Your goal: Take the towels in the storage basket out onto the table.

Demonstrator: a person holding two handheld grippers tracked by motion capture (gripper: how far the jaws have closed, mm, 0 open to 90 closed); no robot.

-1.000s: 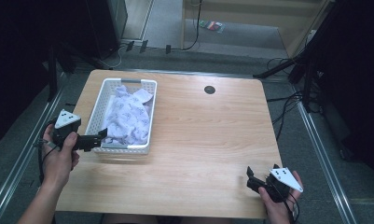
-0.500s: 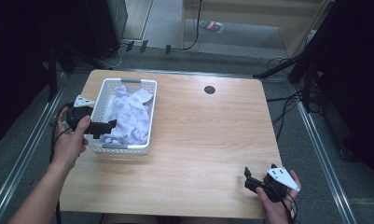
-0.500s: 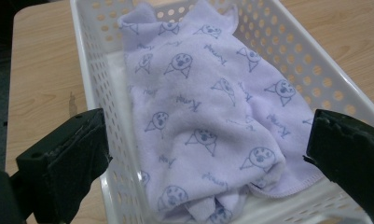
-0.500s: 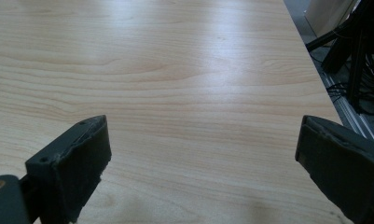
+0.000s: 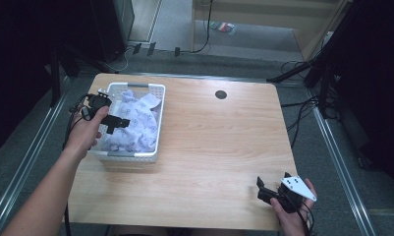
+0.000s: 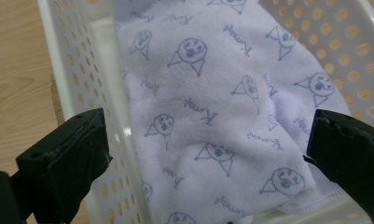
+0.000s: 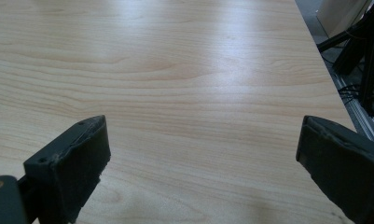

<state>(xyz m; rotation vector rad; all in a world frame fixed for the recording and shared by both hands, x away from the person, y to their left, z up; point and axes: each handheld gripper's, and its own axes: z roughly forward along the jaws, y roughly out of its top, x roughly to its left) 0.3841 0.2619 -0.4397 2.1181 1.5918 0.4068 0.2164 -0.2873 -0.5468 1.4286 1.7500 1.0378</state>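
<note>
A white perforated basket (image 5: 153,129) stands on the left part of the wooden table (image 5: 214,147). Inside lies a crumpled pale lilac cloth (image 5: 135,123) printed with small blue faces and words. My left gripper (image 5: 117,123) hovers over the basket's left side, open, jaws wide apart above the cloth (image 6: 212,107) and the basket wall (image 6: 82,79), nothing between them. Low over the table's near right corner, my right gripper (image 5: 263,189) is open over bare wood (image 7: 198,93).
A dark round hole (image 5: 220,94) sits in the tabletop near the far edge. Metal rails (image 5: 332,142) run along both sides of the table. Cables (image 5: 297,69) lie on the floor behind. A wide stretch of bare wood spans the middle and right.
My left gripper has moved from the basket's left outside edge up and forward over the basket, now above the cloth. The right gripper has barely shifted.
</note>
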